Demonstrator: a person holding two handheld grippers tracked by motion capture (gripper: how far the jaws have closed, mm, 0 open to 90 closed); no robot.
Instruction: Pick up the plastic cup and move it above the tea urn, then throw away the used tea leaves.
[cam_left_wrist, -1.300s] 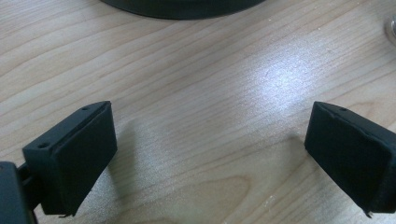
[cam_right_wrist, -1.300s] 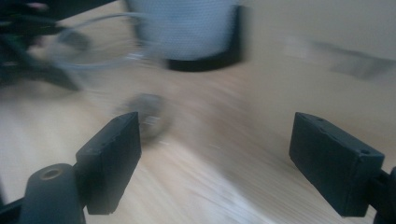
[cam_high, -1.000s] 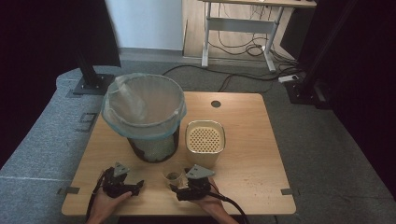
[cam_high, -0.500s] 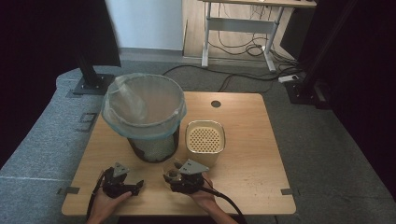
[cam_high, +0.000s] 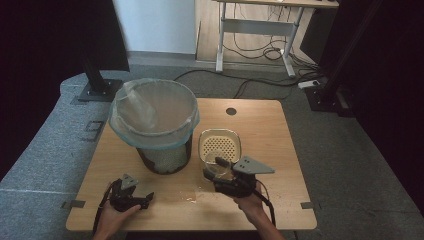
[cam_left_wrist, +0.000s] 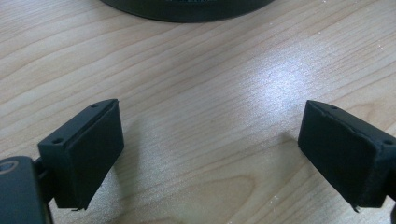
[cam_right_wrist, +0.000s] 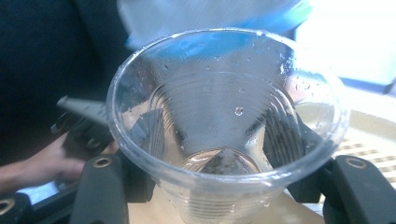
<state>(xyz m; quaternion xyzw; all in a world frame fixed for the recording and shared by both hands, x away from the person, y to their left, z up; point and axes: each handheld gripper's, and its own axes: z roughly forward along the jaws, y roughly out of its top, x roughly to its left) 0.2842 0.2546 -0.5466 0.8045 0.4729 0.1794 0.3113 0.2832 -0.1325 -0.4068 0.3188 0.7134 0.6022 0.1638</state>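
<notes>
Cup (cam_right_wrist: 227, 130) clamped between right gripper (cam_high: 222, 172) fingers, droplets inside, beside strainer (cam_high: 220, 145). Left gripper (cam_left_wrist: 210, 154) fingers spread, empty, over counter (cam_high: 280, 165). Risk: thin wall buckling, slipping free.

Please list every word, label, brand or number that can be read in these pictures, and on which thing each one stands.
No text can be read anywhere.
The clear plastic cup held in the right gripper is unprinted.
The bin, its bag liner and the cream perforated container show no label.
The wooden table is bare wood.
</notes>
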